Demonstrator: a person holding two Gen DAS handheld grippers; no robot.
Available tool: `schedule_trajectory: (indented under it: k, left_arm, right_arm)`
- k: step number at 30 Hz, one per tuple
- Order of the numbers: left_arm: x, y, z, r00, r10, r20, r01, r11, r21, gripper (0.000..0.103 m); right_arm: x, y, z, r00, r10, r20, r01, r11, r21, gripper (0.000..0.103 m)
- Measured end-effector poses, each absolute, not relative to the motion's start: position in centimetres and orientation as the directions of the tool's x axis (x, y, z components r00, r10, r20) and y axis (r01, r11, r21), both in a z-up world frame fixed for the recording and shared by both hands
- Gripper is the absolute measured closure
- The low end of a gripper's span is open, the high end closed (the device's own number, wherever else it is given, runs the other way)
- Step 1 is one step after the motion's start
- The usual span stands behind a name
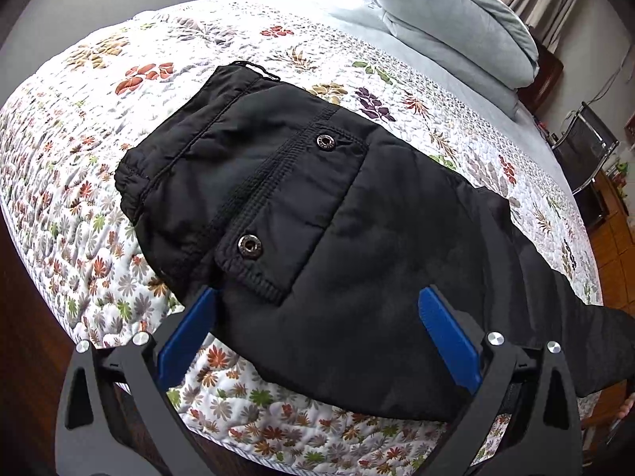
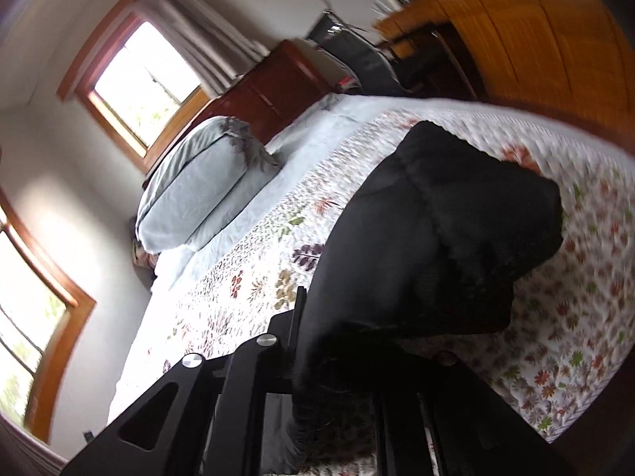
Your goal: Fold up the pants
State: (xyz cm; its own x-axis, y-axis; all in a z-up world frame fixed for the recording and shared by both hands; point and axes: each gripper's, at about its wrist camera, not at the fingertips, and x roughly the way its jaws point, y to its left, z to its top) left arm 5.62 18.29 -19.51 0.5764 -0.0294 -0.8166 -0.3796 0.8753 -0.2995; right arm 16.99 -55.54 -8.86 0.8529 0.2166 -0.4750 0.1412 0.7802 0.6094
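Black padded pants (image 1: 317, 206) lie on a floral quilt (image 1: 79, 198), waistband at the far left, a snap-buttoned pocket facing up. My left gripper (image 1: 317, 293) hovers over the seat of the pants, its blue pads (image 1: 186, 337) spread wide to either side of the cloth and not pinching it. In the right wrist view, which is rolled sideways and blurred, my right gripper (image 2: 313, 317) is shut on the pants (image 2: 436, 238). It holds one end of them lifted off the quilt (image 2: 575, 317). The black cloth drapes over its fingers and hides most of them.
A folded pale blue duvet (image 1: 456, 27) sits at the head of the bed. Beyond it stand a dark wooden nightstand (image 2: 278, 91), a black chair (image 1: 587, 150) and a light wooden cabinet (image 2: 535, 39). The bed's near edge runs just under my left gripper.
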Motion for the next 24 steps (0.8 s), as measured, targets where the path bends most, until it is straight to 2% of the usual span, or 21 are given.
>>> schedule_trajectory:
  k: [11, 19, 24]
  left_arm:
    - [5.2, 18.6, -19.3, 0.586, -0.057, -0.808, -0.373, 0.867, -0.331, 0.003]
    - [4.9, 18.8, -19.3, 0.592, -0.068, -0.803, -0.374, 0.859, -0.349, 0.003]
    - [4.9, 18.8, -19.3, 0.592, -0.069, -0.803, -0.378, 0.856, -0.353, 0.003]
  right_arm:
    - [18.2, -45.3, -3.3, 0.848, 0.219, -0.482, -0.035, 0.932, 0.361, 0.092]
    - [19.5, -39.7, -3.0, 0.823, 0.236, -0.516, -0.122, 0.962, 0.246, 0.092]
    - [20.5, -36.9, -3.7, 0.795, 0.279, -0.539, -0.182, 0.957, 0.227, 0.092]
